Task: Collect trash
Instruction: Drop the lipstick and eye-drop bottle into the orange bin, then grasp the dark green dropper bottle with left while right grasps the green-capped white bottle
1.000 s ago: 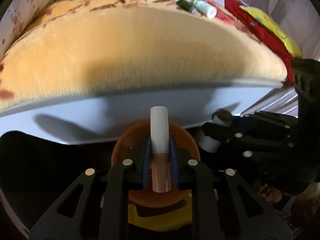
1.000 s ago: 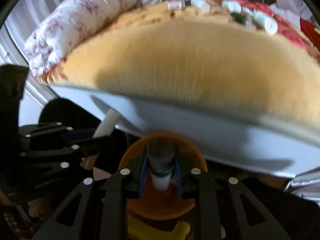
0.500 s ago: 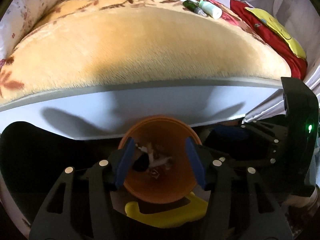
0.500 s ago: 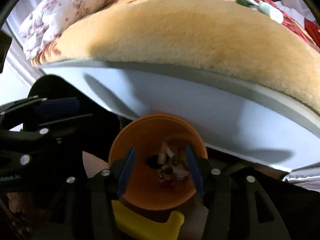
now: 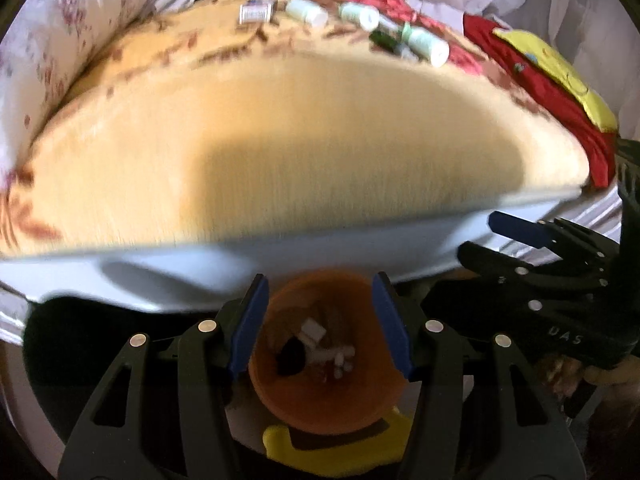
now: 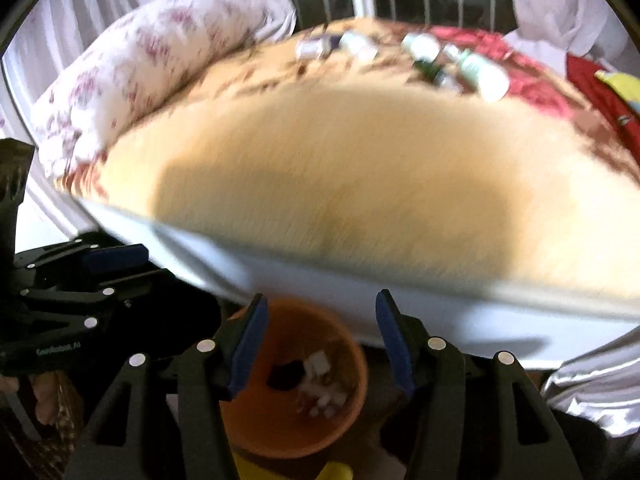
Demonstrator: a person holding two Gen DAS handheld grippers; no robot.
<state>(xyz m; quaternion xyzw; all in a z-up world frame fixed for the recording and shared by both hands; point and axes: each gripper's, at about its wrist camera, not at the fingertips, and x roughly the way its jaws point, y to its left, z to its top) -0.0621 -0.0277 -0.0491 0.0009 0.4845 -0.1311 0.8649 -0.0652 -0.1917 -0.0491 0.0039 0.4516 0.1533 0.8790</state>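
Note:
An orange bin (image 5: 320, 400) stands on the floor below the bed's edge, with small white and dark trash pieces inside; it also shows in the right wrist view (image 6: 296, 420). My left gripper (image 5: 320, 320) is open and empty above the bin. My right gripper (image 6: 320, 340) is open and empty, above the bin's right side. Far back on the bed lie a small box (image 5: 258, 10), pale green bottles (image 5: 306, 12) (image 5: 428, 42) and a dark green item (image 5: 384, 39). The bottles show blurred in the right wrist view (image 6: 482, 72).
The bed has an orange plush blanket (image 5: 300, 140) and a white side panel (image 5: 240, 260). A floral pillow (image 6: 140, 76) lies at the left, a red and yellow cushion (image 5: 560, 80) at the right. A yellow object (image 5: 332, 448) lies by the bin's base.
Both grippers opened and dropped their bottles into the orange bin. Both have since lifted and tilted up toward the bed, so more of the blanket shows.

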